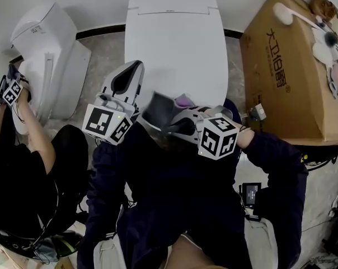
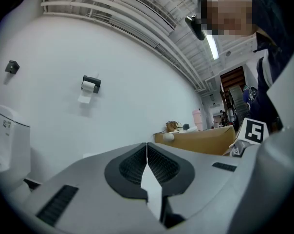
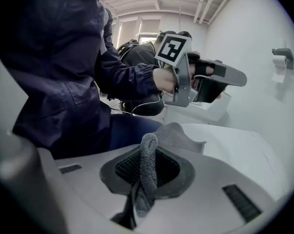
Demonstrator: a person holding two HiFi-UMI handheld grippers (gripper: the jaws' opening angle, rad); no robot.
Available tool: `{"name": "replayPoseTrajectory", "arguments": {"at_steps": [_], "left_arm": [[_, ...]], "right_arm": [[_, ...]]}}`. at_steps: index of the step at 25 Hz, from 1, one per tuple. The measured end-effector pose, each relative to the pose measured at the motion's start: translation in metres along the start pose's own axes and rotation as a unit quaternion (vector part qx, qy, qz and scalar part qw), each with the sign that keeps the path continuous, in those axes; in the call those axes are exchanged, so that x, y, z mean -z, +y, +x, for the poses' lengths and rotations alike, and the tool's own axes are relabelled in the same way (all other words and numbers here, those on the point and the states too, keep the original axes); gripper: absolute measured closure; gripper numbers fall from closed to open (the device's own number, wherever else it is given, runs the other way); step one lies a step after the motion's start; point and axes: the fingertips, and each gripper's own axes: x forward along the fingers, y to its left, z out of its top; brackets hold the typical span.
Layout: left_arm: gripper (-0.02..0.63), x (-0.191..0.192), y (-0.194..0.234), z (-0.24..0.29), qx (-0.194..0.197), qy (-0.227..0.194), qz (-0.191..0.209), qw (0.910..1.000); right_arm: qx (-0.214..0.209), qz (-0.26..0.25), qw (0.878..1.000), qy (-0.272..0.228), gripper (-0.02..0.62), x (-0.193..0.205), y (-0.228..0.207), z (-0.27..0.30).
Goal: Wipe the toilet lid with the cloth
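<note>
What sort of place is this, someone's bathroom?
Probably a toilet test room or showroom, not a home: a closed white toilet, a second toilet beside it, a cardboard box, and a wall-mounted paper-roll holder.

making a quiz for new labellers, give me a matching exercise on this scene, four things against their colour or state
Things:
1. left gripper
2. right gripper
3. lid
4. box

Colour or state:
a. brown, right of the lid
b. shut on the cloth
c. white, closed
d. shut, nothing in it

Pairs: 1-d, 2-b, 3-c, 4-a
</note>
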Motion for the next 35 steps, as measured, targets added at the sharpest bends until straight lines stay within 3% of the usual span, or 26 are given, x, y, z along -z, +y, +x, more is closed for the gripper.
{"name": "replayPoseTrajectory", "arguments": {"at_steps": [4,6,9,12,16,20,23,27,35], "left_arm": [[0.591,-0.001,-0.003,0.002,0.003,0.0,0.002,1.0],[0.59,-0.003,-0.001,0.002,0.002,0.001,0.004,1.0],[0.591,-0.005,0.001,-0.001,0.0,0.002,0.008,1.0],[0.591,-0.008,0.0,-0.007,-0.004,0.002,0.01,0.9999],[0.59,-0.007,-0.001,-0.019,-0.012,0.005,0.009,0.9999],[0.59,-0.002,-0.001,-0.033,-0.022,0.012,0.0,0.9997],[0.591,0.003,-0.002,-0.045,-0.038,0.021,-0.006,0.999],[0.591,0.006,0.0,-0.059,-0.058,0.034,-0.001,0.9977],[0.591,0.01,0.012,-0.061,-0.066,0.032,-0.002,0.9973]], "right_arm": [[-0.046,0.027,0.998,-0.017,0.537,-0.005,0.012,-0.006],[-0.032,0.047,0.997,-0.05,0.537,-0.011,-0.009,-0.016],[0.072,0.073,0.99,-0.099,0.537,-0.014,-0.091,-0.047],[0.222,0.075,0.965,-0.119,0.537,-0.008,-0.202,-0.09],[0.374,0.035,0.924,-0.072,0.537,0.005,-0.33,-0.118],[0.443,-0.02,0.896,-0.009,0.537,0.018,-0.411,-0.106],[0.435,-0.05,0.899,0.025,0.537,0.025,-0.441,-0.071],[0.387,-0.049,0.92,0.05,0.537,0.039,-0.451,-0.01],[0.259,-0.026,0.963,0.073,0.537,0.047,-0.397,0.037]]}}
